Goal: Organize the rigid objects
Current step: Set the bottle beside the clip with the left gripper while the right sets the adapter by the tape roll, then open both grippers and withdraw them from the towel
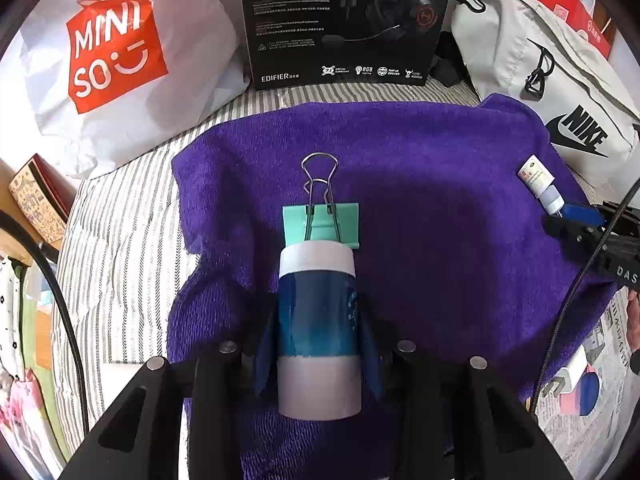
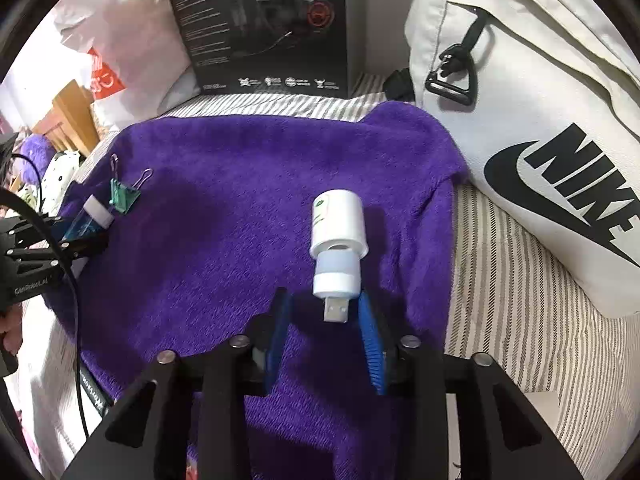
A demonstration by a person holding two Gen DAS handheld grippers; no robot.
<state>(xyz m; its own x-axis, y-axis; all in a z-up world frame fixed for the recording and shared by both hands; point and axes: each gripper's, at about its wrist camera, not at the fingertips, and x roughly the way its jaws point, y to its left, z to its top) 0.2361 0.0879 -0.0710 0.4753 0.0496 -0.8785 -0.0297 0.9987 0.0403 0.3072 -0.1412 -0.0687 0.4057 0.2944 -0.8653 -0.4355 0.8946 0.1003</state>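
Left gripper (image 1: 318, 344) fingers squeezing a blue tube (image 1: 318, 320) above the purple towel (image 1: 420, 200), touching a green clip (image 1: 320, 226), right gripper (image 2: 324, 336) fingers wide around a white USB plug (image 2: 338, 240), its metal end seen only in the right view.

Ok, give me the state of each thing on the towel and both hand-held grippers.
Left hand-held gripper: shut on blue tube.
Blue tube: held, cap end against the binder clip.
Binder clip: lying on towel, handles folded out.
Right hand-held gripper: open, around the USB plug.
White USB device: lying on towel.
Purple towel: spread flat.
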